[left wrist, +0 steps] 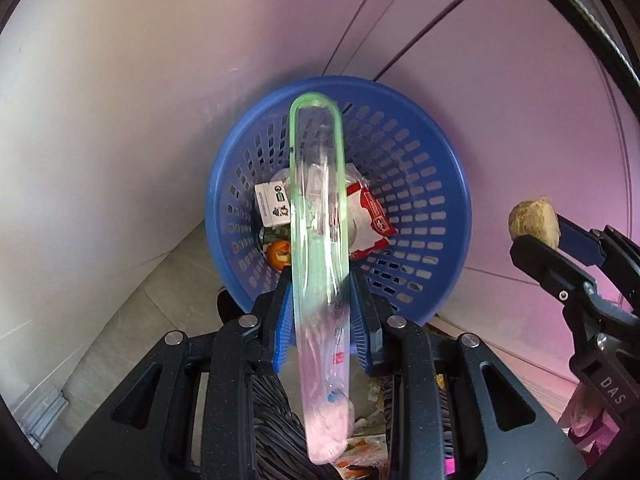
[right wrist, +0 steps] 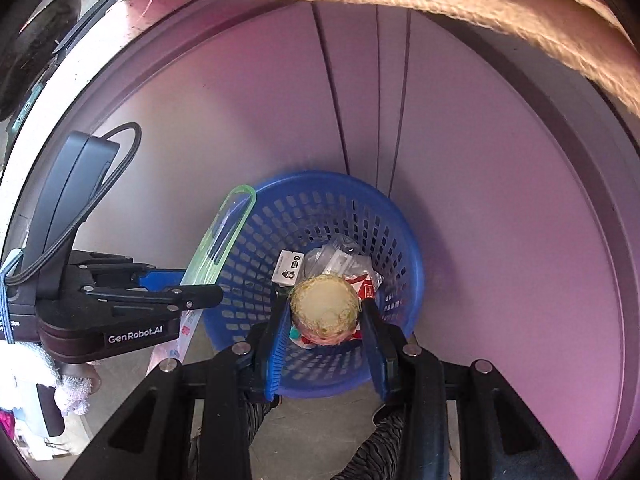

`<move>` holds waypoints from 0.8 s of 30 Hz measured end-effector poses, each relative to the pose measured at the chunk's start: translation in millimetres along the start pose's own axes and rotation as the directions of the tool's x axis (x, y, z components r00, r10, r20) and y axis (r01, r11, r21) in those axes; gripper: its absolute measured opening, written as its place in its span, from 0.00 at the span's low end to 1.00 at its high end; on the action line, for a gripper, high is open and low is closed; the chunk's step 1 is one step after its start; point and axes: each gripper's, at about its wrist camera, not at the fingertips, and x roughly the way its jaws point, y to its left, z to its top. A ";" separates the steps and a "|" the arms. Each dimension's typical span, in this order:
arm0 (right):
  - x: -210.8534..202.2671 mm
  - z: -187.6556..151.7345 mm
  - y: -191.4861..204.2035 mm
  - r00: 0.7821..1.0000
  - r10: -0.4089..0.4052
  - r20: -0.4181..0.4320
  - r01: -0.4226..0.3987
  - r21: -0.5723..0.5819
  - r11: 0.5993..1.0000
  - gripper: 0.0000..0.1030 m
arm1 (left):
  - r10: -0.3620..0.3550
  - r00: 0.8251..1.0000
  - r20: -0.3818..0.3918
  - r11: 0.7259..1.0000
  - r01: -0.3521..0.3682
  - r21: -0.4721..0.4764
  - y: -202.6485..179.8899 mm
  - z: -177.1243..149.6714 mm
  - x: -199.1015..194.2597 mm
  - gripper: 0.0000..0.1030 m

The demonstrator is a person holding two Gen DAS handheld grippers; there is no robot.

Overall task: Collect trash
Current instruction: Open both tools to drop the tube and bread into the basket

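Left gripper [left wrist: 320, 312] clamps one long clear plastic bag with a green zip edge [left wrist: 318, 216], right gripper [right wrist: 326, 336] pinches one pale fibrous round husk [right wrist: 324, 306]; both hang over the single blue perforated plastic basket [right wrist: 400, 248], where one white carton [left wrist: 272, 202] and one red-white wrapper [left wrist: 370, 220] lie.

Trash [left wrist: 368, 216] in basket [left wrist: 432, 168]

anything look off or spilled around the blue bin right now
Nothing looks spilled. The blue basket stands upright against the wall with wrappers inside. The left gripper pinches a clear green-rimmed plastic bag that sticks up above the basket, and the right gripper holds a round yellowish scrap over it.
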 end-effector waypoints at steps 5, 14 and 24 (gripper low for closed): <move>-4.6 0.8 1.4 1.000 0.000 0.005 0.000 -0.009 1.000 0.37 | 0.008 1.000 0.022 1.000 -0.008 0.012 1.1 6.0 -7.9 0.26; -12.4 3.9 2.2 1.000 -0.014 0.025 0.015 -0.028 1.000 0.63 | 0.043 0.998 0.040 0.999 -0.043 0.006 10.9 9.9 -12.7 0.32; -28.3 5.8 5.5 0.999 0.013 0.044 -0.011 -0.037 0.999 0.63 | 0.068 0.994 0.081 0.998 -0.068 0.008 11.3 0.5 -35.2 0.32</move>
